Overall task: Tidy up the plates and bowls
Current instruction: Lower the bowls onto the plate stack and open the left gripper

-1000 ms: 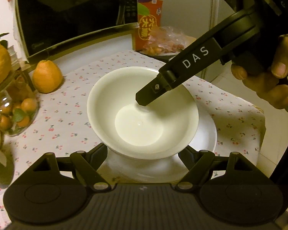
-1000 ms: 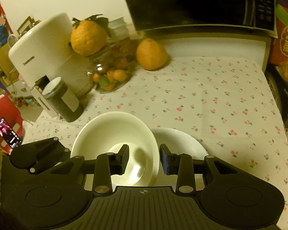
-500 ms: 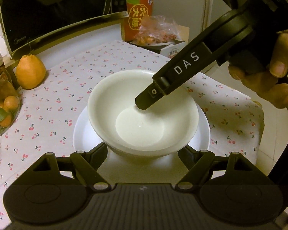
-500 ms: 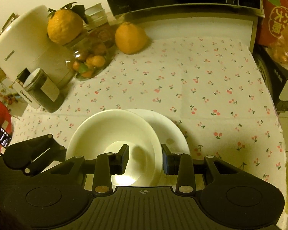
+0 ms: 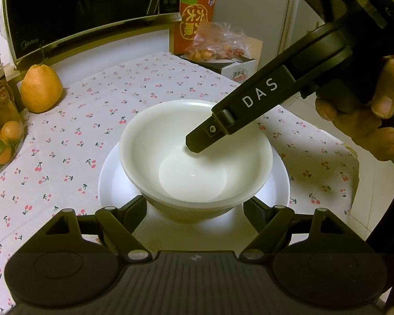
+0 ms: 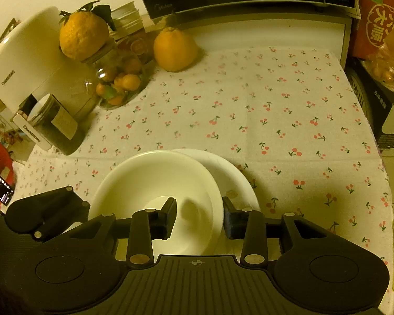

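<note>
Left wrist view: white bowl point(image 5: 195, 157) sits on white plate point(image 5: 279, 183), both on cherry-print tablecloth point(image 5: 97, 120). Left gripper point(image 5: 195, 207) fingers spread wide, flanking bowl's near side, gripping nothing. Right gripper point(image 6: 199, 218) fingers straddle bowl's rim, one inside, one outside, gap visible, not clamped. Orange fruit point(image 5: 40, 89) near microwave point(image 5: 86, 10).

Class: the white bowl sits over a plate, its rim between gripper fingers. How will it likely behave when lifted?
The bowl looks rigid and glossy, so probably slippery in the right gripper. Held by one rim, it may tilt. It likely chips if knocked against the plate.
</note>
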`<state>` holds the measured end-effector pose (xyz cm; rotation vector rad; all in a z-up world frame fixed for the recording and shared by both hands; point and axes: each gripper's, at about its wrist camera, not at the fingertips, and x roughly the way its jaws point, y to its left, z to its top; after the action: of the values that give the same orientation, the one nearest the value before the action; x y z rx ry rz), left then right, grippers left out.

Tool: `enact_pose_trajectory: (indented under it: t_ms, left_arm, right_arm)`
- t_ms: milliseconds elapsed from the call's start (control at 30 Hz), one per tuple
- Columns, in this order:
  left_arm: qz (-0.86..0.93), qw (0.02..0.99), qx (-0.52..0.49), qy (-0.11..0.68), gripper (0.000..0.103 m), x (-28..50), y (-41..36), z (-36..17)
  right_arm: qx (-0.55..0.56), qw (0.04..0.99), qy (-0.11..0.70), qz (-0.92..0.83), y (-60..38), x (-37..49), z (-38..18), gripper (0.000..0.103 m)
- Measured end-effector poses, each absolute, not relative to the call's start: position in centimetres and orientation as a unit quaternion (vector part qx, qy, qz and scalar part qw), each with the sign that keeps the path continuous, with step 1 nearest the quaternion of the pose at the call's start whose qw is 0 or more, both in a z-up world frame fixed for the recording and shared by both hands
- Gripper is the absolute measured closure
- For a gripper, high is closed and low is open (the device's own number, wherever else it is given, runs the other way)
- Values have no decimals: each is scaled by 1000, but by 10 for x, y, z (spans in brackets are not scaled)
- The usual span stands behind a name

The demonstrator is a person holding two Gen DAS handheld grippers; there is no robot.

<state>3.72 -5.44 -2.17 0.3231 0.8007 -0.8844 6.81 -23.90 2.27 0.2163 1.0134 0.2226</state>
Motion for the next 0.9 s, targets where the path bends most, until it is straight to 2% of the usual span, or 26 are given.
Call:
enact_pose_trajectory:
  t_ms: [67,167,300,567,700,900]
  left_arm:
    - [-413,815,152,377,23,38,-54,-22]
    - [-413,817,151,372,15,37,-53,-21]
    - [-415,819,152,365,8,35,-53,-16]
    - [-403,824,145,372,6,34,-43,-14]
    - [-398,828,135,371,4,31,-36,-7]
    - [-388,832,114,379,2,20,-26,5]
  right_arm:
    - [107,862,484,106,-239,69,22,67]
    - [110,861,484,109,-239,69,23,66]
    - [112,862,481,110,-240,68,24,50]
    - [125,872,461,103,-248,64,34,39]
    - [132,883,440,95,-257,56,44,29]
    - [171,888,420,77,-276,37,52,22]
